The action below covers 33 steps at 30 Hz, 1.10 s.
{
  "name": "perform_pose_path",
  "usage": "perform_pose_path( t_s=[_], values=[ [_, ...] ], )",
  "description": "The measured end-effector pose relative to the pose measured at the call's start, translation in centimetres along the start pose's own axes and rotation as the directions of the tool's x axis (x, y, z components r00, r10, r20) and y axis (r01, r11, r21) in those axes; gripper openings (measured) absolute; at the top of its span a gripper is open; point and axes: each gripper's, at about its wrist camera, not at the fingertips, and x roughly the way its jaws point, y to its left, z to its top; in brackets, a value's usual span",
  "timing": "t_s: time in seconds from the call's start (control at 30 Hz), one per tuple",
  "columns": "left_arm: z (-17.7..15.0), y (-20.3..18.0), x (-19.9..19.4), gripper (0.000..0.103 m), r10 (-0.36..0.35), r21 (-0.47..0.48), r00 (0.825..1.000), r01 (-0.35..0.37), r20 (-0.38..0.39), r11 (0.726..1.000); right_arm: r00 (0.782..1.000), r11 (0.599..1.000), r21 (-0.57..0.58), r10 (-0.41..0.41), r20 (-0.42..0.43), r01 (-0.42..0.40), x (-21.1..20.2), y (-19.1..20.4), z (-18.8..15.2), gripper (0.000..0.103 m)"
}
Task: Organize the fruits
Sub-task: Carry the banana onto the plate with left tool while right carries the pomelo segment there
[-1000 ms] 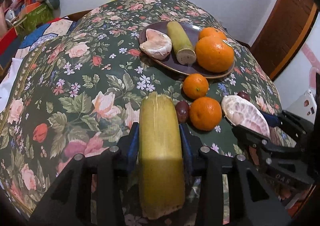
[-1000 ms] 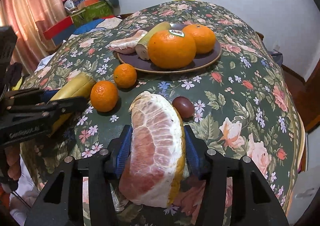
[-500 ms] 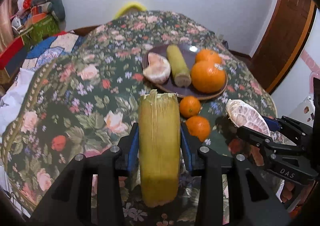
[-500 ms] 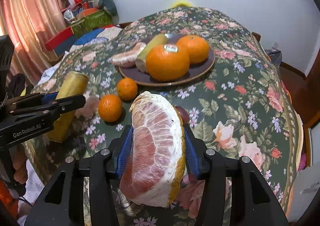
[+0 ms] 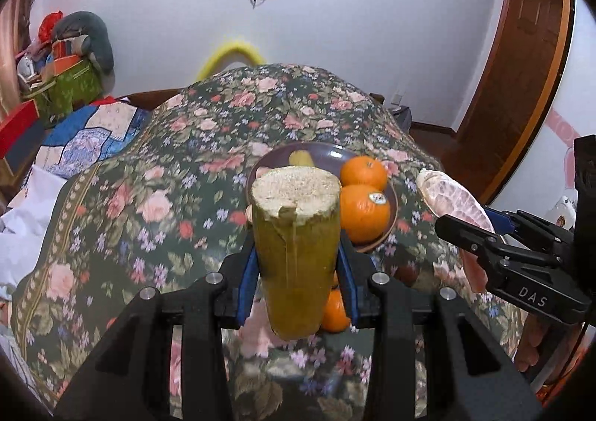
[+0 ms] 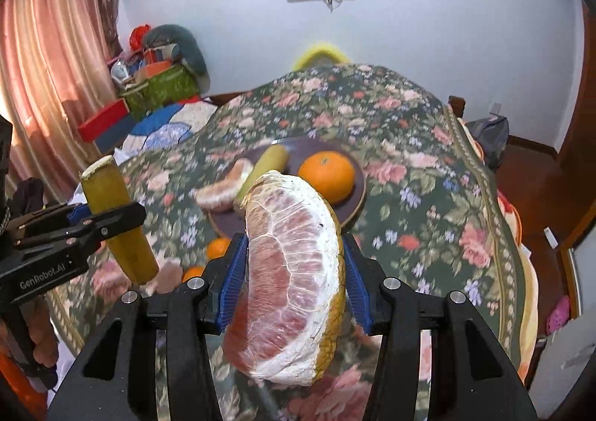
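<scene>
Left gripper (image 5: 297, 264): pinches a yellow-green cane stalk (image 5: 296, 246) across its middle, lifted clear of the table, cut end up.
Right gripper (image 6: 294, 272): clamped on a peeled pomelo wedge (image 6: 290, 279), pink flesh facing the camera, also held in the air.
Plate (image 6: 359, 193): dark, on the flowered tablecloth (image 5: 149, 205), ahead of both grippers; it already holds two oranges (image 5: 364, 212), another cane piece (image 6: 266, 167) and a second pomelo piece (image 6: 223, 190).
Loose fruit: small tangerines (image 5: 335, 309) lie on the cloth, on the near side of the plate, under the left gripper.
Step in hand: judged to be carrying both pieces to the plate.
Doing it well: the plate looks crowded, so each piece wants its own gap. The stalk would fit best laid flat alongside the cane already there, the wedge beside its matching piece. One hand should go in at a time, so the grippers do not meet over the plate.
Risk: the round oranges may roll off if nudged. The soft wedge may tear under a tight squeeze, so it should be lowered until it rests before the jaws part.
</scene>
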Motion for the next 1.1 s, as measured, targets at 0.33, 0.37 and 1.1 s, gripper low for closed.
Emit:
perform_pose_path(
  t_s=[0.33, 0.37, 1.1],
  values=[
    [2.3, -0.1, 2.5, 0.038, -0.010, 0.011, 1.000, 0.010, 0.010, 1.000, 0.999, 1.000, -0.003, 0.001, 0.034, -0.001, 1.5, -0.6, 2.5, 0.046],
    [2.4, -0.1, 2.8, 0.038, -0.012, 0.010, 1.000, 0.012, 0.007, 1.000, 0.999, 1.000, -0.005, 0.000, 0.037, 0.000, 1.7, -0.6, 2.8, 0.046],
    [5.1, 1.5, 10.1, 0.038, -0.084, -0.045, 0.994, 0.081, -0.069, 0.996, 0.999, 0.998, -0.054, 0.006, -0.046, -0.008, 9.1, -0.2, 6.8, 0.046]
  ],
)
